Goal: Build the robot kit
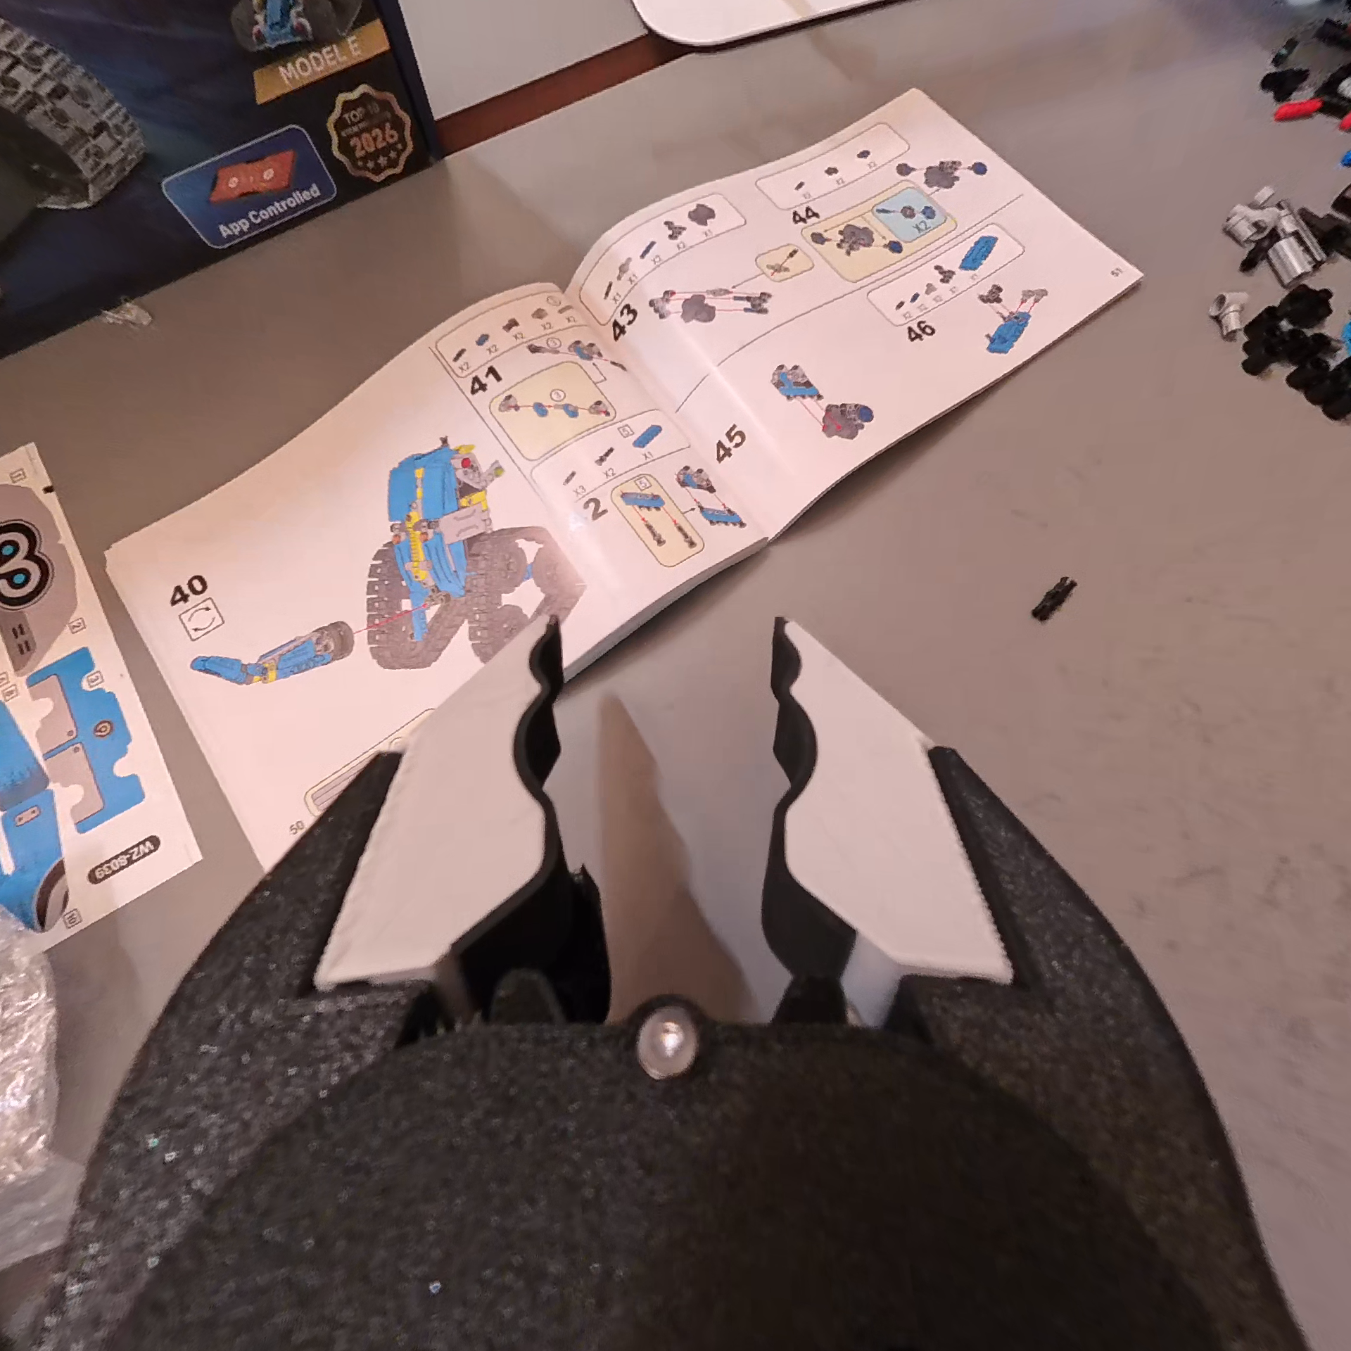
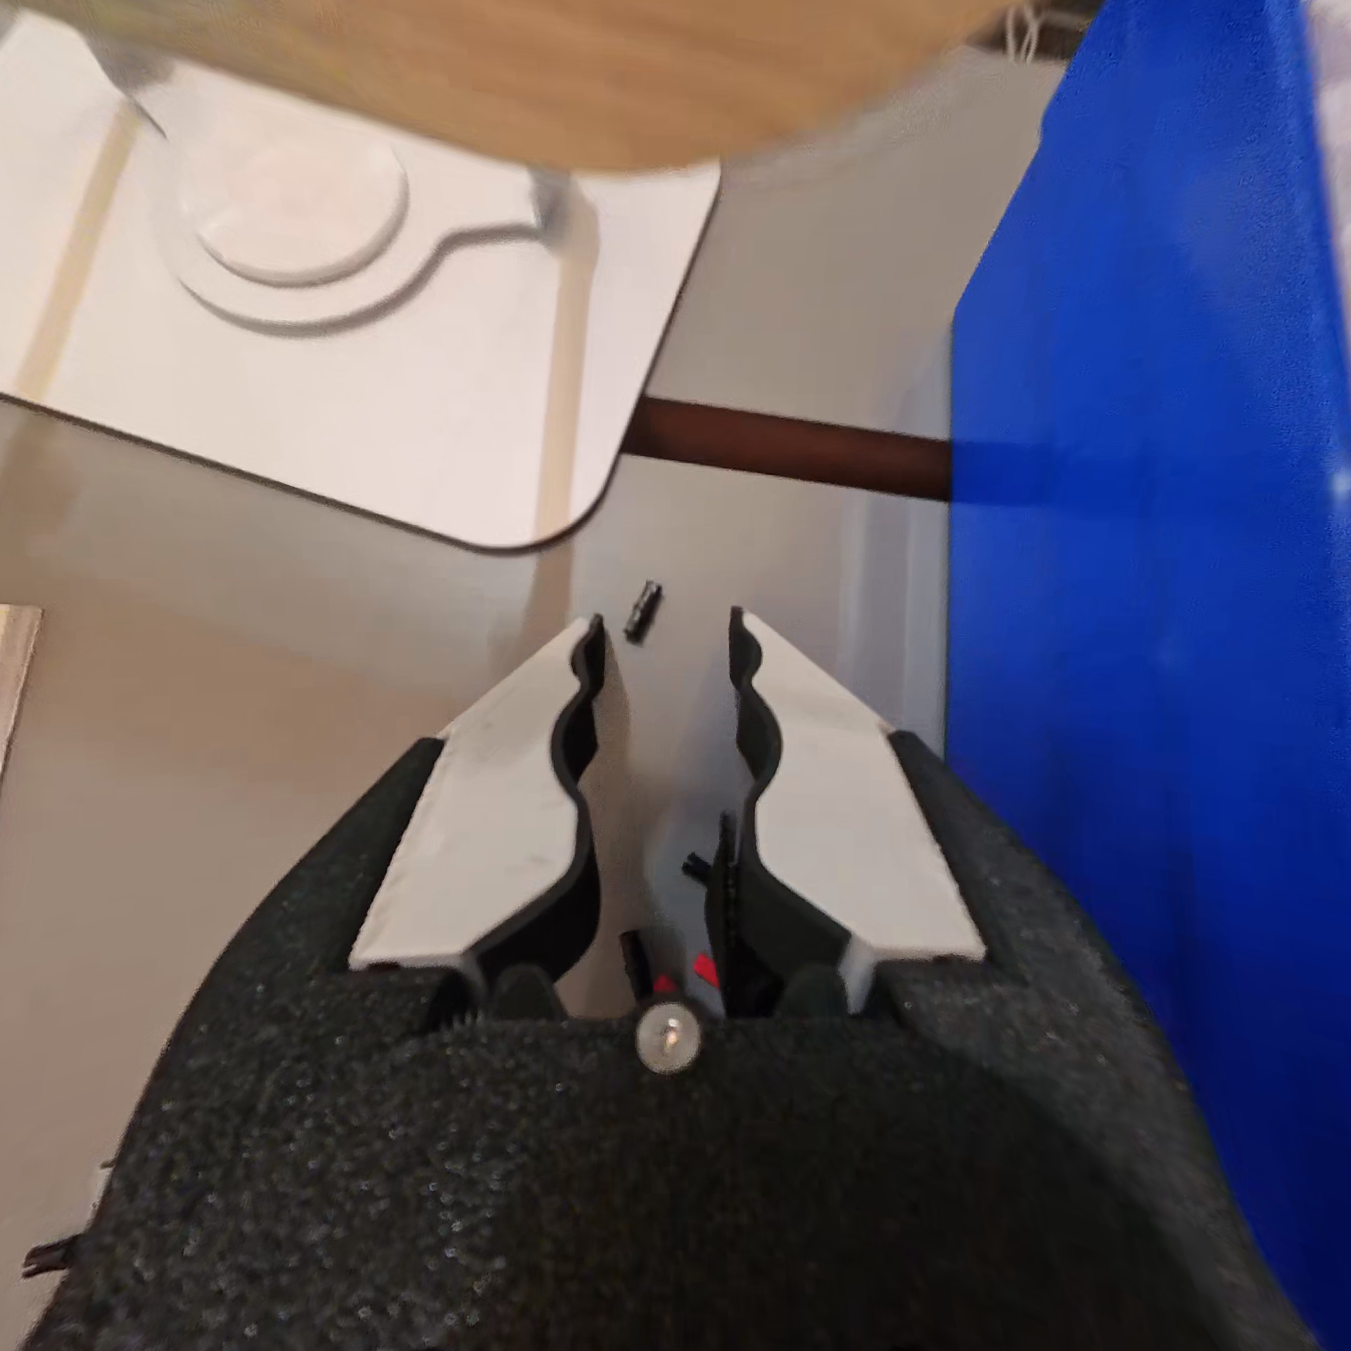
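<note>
My left gripper point(image 1: 665, 629) is open and empty, low over the grey table, with its left fingertip over the near edge of an open instruction booklet point(image 1: 599, 409). A small black pin point(image 1: 1053, 598) lies on the table to its right. My right gripper point(image 2: 665, 621) is open and empty above the table. A small black pin point(image 2: 642, 610) lies just beyond its fingertips, nearer the left one. A few small black and red parts point(image 2: 694, 943) show on the table beneath its fingers.
A dark toy box point(image 1: 205, 124) stands at the back left. A sticker sheet point(image 1: 66, 702) and a clear plastic bag point(image 1: 22, 1082) lie at the left. Loose black, silver, red and blue parts point(image 1: 1294, 292) lie at the right. A white stand base point(image 2: 329, 292) and a blue bin point(image 2: 1155, 512) flank the right gripper. The right gripper is farther from the small black pin point(image 1: 1053, 598), some 35 cm, than the left, some 10 cm.
</note>
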